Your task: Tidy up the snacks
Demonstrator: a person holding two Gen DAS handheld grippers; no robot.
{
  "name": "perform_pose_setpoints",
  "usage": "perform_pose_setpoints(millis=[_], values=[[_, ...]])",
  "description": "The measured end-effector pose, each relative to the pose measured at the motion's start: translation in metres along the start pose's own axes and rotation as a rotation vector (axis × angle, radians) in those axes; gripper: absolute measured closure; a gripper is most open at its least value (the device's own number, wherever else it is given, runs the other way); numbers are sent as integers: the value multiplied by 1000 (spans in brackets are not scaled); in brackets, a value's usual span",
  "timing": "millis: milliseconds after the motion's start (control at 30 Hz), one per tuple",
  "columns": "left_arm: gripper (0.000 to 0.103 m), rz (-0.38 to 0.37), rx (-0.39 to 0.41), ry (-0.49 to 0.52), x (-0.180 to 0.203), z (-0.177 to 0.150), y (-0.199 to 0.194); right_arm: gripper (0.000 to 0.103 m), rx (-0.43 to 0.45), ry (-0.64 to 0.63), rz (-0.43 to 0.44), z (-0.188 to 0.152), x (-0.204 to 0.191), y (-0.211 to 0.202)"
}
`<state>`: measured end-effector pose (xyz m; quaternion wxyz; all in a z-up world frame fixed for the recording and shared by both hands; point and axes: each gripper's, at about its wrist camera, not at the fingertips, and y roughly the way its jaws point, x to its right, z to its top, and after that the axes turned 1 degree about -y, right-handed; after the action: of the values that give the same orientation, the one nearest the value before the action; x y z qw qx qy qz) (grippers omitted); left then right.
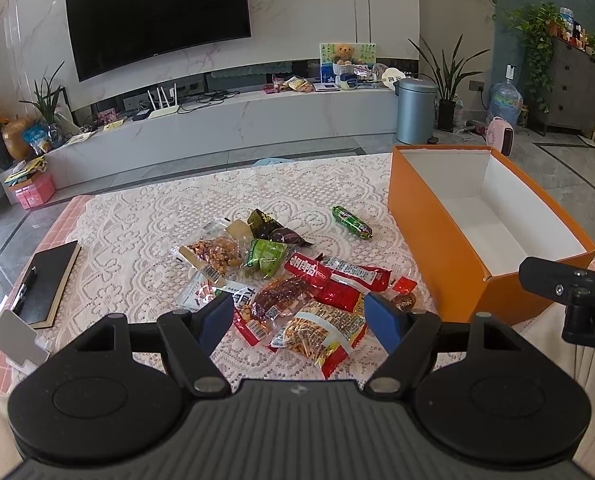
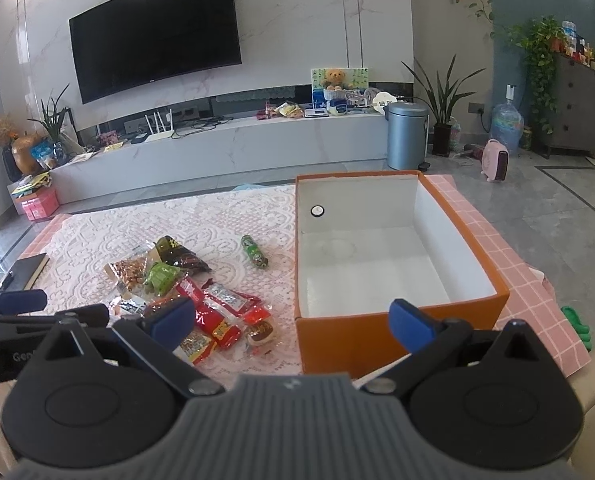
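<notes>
Many bright crinkly snack packets [image 1: 289,288], heaped

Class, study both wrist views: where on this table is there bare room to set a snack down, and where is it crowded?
Free: the orange box interior is bare; the lace cloth between the black notebook and the snack pile; the far strip beyond the green sausage. Crowded: the pile itself, packets overlapping beneath the open left gripper. The right gripper is open too.
</notes>
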<state>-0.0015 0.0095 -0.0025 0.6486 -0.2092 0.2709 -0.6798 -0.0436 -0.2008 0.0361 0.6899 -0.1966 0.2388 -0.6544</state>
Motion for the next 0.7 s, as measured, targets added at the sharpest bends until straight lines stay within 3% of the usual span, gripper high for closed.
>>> perform_pose_setpoints(millis=[700], values=[[15,-6,0,-8,2,-1,-1,3,-17,21,-11,-2,3,4]])
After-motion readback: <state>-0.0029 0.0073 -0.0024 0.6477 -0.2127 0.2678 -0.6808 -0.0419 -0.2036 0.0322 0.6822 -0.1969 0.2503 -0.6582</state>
